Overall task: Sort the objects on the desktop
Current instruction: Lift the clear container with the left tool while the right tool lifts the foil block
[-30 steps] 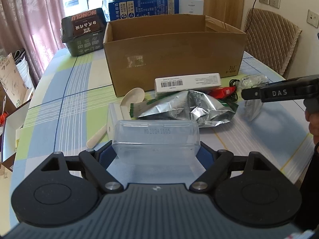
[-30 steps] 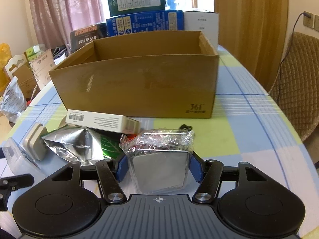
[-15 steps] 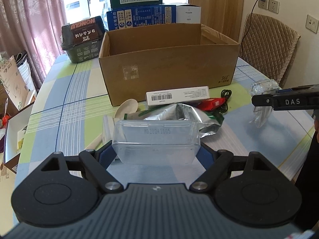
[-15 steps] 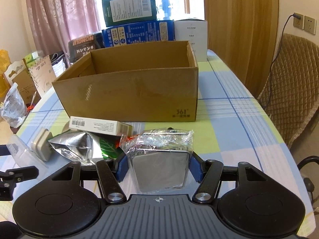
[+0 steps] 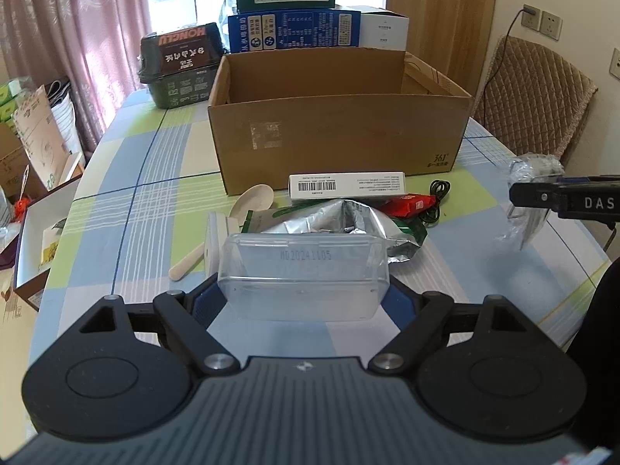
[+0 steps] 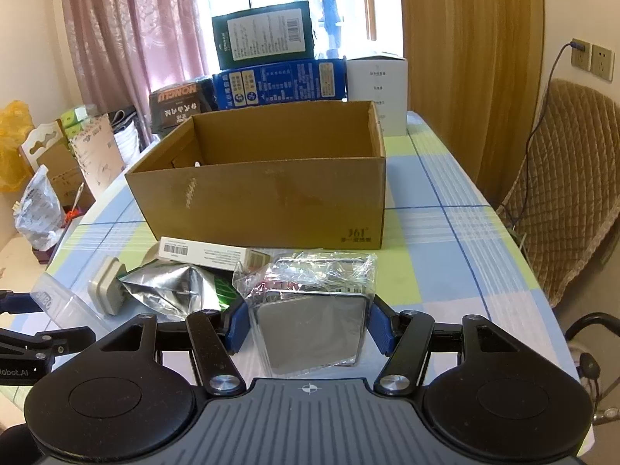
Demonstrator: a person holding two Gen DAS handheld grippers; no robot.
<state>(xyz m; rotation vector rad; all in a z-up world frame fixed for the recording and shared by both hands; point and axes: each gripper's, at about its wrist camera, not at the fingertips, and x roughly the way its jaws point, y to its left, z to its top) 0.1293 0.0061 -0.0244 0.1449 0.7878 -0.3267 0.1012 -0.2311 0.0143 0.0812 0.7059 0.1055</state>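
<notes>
My left gripper (image 5: 304, 298) is shut on a clear plastic container (image 5: 302, 275) and holds it above the table. My right gripper (image 6: 306, 325) is shut on a plastic-wrapped metal tin (image 6: 310, 310), also lifted. That tin shows at the right of the left wrist view (image 5: 531, 193). An open cardboard box (image 5: 337, 124) stands behind; it also shows in the right wrist view (image 6: 267, 193). On the table before it lie a white carton (image 5: 347, 186), a foil pouch (image 5: 341, 224), a wooden spoon (image 5: 228, 228), a red packet (image 5: 410, 203) and a black cable (image 5: 438, 201).
Stacked boxes (image 6: 279, 62) and a dark Hongli carton (image 5: 180, 66) stand behind the cardboard box. A quilted chair (image 6: 562, 193) is at the right. A beige block (image 6: 106, 285) lies by the pouch. Cartons and bags sit on the floor at left (image 6: 38, 209).
Both grippers have risen and drawn back with their objects; the box and the table items look lower and farther away, and more of the box's inside shows.
</notes>
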